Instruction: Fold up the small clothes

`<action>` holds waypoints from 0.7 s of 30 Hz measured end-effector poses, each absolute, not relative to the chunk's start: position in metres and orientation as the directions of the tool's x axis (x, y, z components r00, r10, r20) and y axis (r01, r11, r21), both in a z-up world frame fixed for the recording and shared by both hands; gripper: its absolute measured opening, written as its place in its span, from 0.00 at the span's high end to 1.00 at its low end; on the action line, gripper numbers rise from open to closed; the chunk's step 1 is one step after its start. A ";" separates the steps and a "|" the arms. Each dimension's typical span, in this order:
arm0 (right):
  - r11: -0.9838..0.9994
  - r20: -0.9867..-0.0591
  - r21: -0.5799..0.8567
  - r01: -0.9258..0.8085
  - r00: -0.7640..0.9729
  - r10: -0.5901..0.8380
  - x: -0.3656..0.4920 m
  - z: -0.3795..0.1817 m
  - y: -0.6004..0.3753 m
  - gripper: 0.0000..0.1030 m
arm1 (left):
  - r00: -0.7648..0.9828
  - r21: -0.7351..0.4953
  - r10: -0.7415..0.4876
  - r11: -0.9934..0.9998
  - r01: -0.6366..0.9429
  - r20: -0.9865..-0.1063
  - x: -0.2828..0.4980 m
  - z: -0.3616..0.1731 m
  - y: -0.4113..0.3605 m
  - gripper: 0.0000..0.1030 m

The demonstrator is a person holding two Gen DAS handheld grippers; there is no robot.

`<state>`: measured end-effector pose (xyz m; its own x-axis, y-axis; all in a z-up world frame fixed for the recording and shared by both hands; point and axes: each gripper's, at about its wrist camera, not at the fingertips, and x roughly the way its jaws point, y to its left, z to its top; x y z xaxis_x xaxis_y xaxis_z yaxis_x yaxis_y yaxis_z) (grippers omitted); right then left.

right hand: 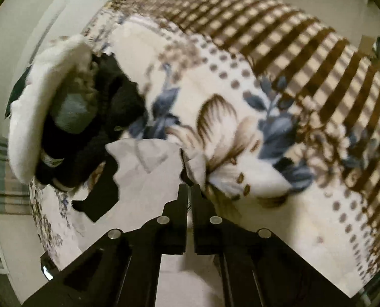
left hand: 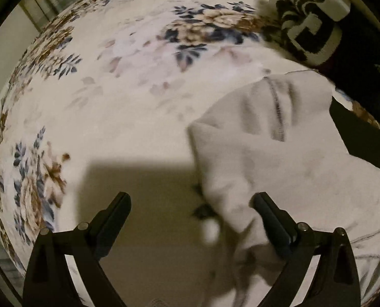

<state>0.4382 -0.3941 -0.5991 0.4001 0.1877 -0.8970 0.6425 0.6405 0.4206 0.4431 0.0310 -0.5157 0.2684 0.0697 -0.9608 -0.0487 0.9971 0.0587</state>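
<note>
A small white garment (left hand: 266,153) lies crumpled on the floral blanket (left hand: 113,89), right of centre in the left wrist view. My left gripper (left hand: 191,199) is open, low over the blanket; its right finger (left hand: 271,220) lies over the garment's near edge, the left finger over bare blanket. In the right wrist view the same white garment (right hand: 149,174) hangs lifted, and my right gripper (right hand: 189,188) is shut on its edge. A black piece (right hand: 100,192) lies under it.
A pile of clothes, black, white and striped (left hand: 307,25), sits at the far right of the left wrist view; it also shows in the right wrist view (right hand: 87,107) at the left. A checked brown part of the blanket (right hand: 292,38) lies beyond.
</note>
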 end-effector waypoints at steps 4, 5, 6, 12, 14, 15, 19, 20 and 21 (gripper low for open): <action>0.652 -0.898 0.409 0.638 0.407 0.164 0.426 -0.580 -0.386 0.97 | 0.260 0.049 0.056 0.998 -0.035 -0.964 0.444 -0.516 0.038 0.03; 0.652 -0.902 0.403 0.642 0.401 0.163 0.422 -0.580 -0.387 0.97 | 0.259 0.050 0.055 0.998 -0.024 -0.964 0.445 -0.516 0.037 0.03; 0.644 -0.902 0.409 0.646 0.392 0.181 0.420 -0.585 -0.388 0.97 | 0.259 0.053 0.055 0.998 -0.014 -0.964 0.447 -0.515 0.035 0.03; 0.456 -0.843 0.538 0.709 0.437 0.314 0.410 -0.622 -0.412 0.46 | 0.254 0.053 0.049 0.999 0.009 -0.966 0.449 -0.517 0.032 0.03; 0.378 -0.811 0.583 0.720 0.483 0.331 0.410 -0.632 -0.418 0.45 | 0.253 0.050 0.047 0.999 0.007 -0.966 0.452 -0.519 0.035 0.03; 0.355 -0.805 0.589 0.726 0.486 0.341 0.411 -0.637 -0.420 0.45 | 0.254 0.049 0.046 0.999 0.006 -0.966 0.452 -0.520 0.036 0.03; 0.323 -0.811 0.577 0.750 0.479 0.337 0.415 -0.648 -0.418 0.61 | 0.256 0.050 0.046 0.999 0.009 -0.965 0.455 -0.520 0.036 0.03; 0.332 -0.815 0.574 0.749 0.480 0.326 0.415 -0.646 -0.416 0.80 | 0.257 0.049 0.045 0.999 0.011 -0.965 0.454 -0.520 0.035 0.03; 0.343 -0.816 0.574 0.744 0.483 0.317 0.416 -0.643 -0.414 0.91 | 0.258 0.050 0.044 0.999 0.013 -0.965 0.454 -0.520 0.035 0.03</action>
